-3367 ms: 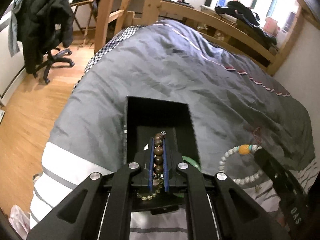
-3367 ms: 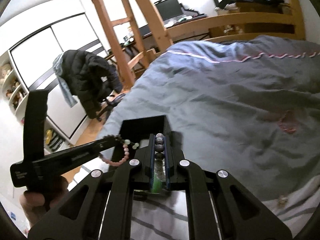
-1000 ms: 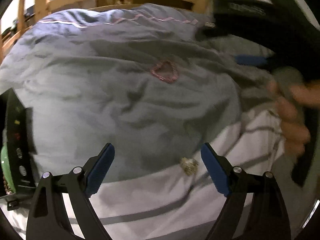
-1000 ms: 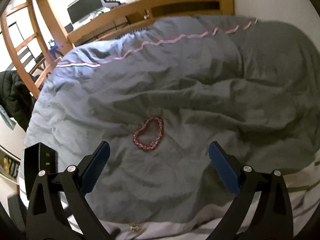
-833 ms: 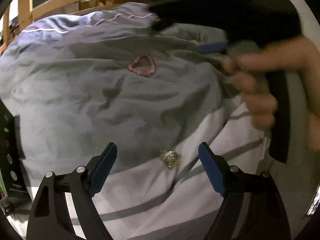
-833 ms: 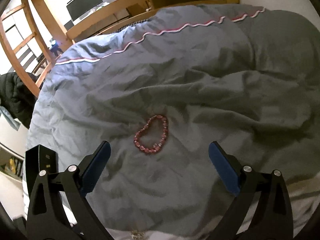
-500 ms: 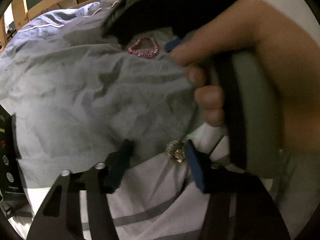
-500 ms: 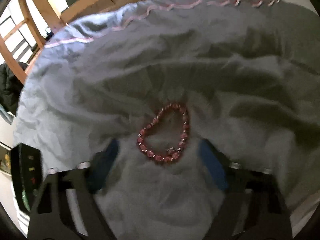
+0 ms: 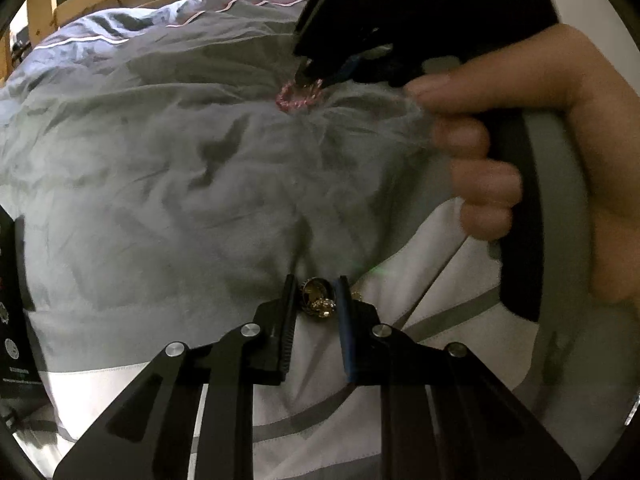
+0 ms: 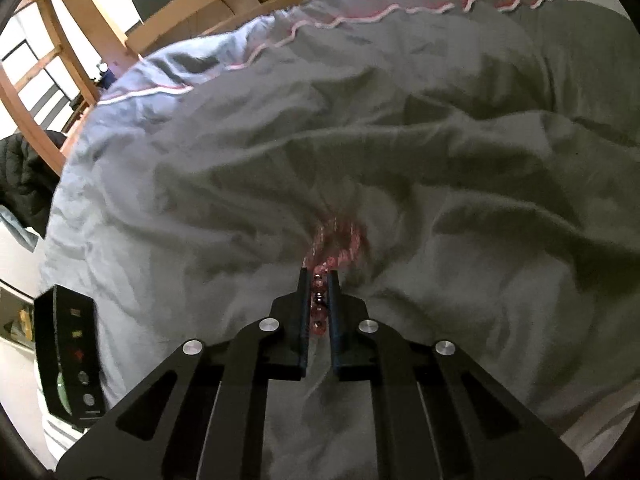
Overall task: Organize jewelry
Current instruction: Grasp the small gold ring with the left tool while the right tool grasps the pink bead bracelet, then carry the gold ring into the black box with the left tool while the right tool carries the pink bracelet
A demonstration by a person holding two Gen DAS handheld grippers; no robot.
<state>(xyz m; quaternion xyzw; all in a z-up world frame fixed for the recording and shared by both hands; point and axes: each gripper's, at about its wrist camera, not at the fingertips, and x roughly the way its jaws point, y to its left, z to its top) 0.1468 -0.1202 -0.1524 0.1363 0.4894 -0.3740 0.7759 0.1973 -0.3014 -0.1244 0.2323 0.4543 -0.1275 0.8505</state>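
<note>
jewelry pickup in hand: left hand-held gripper closing around gold trinket, right hand-held gripper clenched on pink bracelet; next, lift both off bed toward black box.

Rumpled grey duvet on bed, pink bead bracelet, gold trinket, black box

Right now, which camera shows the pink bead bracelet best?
The right wrist view: the pink bead bracelet sits close up between the right tongs, though blurred. The left wrist view shows it small and distant on the duvet.
</note>
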